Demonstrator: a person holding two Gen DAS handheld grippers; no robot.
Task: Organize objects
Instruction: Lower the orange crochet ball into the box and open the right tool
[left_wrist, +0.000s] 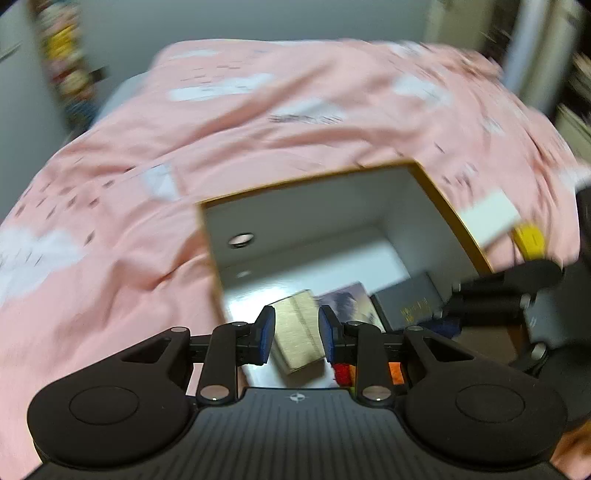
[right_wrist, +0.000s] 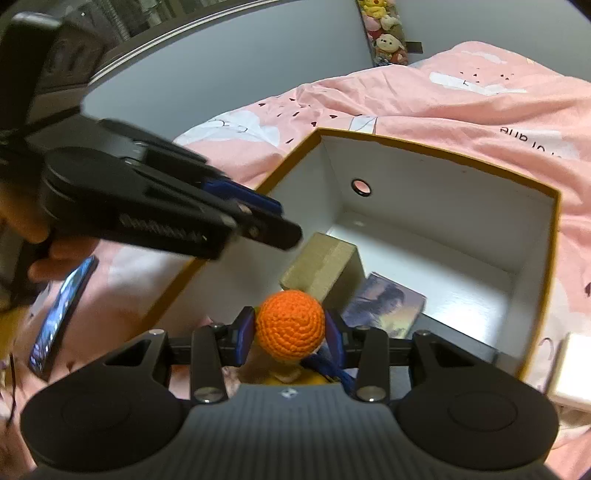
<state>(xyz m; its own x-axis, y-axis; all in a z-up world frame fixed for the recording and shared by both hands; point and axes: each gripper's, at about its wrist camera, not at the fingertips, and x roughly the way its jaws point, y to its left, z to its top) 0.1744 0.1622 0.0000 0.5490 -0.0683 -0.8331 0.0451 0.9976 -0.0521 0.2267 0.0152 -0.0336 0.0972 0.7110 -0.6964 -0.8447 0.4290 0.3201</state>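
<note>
A white storage box with a mustard rim (left_wrist: 314, 181) (right_wrist: 443, 147) stands open on the pink bedspread. Inside lie a small cardboard box (left_wrist: 295, 343) (right_wrist: 321, 266), a picture card (left_wrist: 351, 299) (right_wrist: 384, 306) and a dark box (left_wrist: 410, 299). My left gripper (left_wrist: 297, 332) (right_wrist: 288, 229) hovers over the box's left side, jaws narrowly apart with nothing between them. My right gripper (right_wrist: 290, 332) is shut on the orange crocheted ball head (right_wrist: 290, 325) of a yellow-bodied doll at the near rim. The doll's body is mostly hidden.
A phone (right_wrist: 62, 314) lies on the bedspread (right_wrist: 461, 103) left of the box. A white block (left_wrist: 487, 214) and a yellow item (left_wrist: 530, 240) sit right of it. Plush toys (right_wrist: 384, 37) hang on the far wall. A hand (right_wrist: 44, 236) holds the left gripper.
</note>
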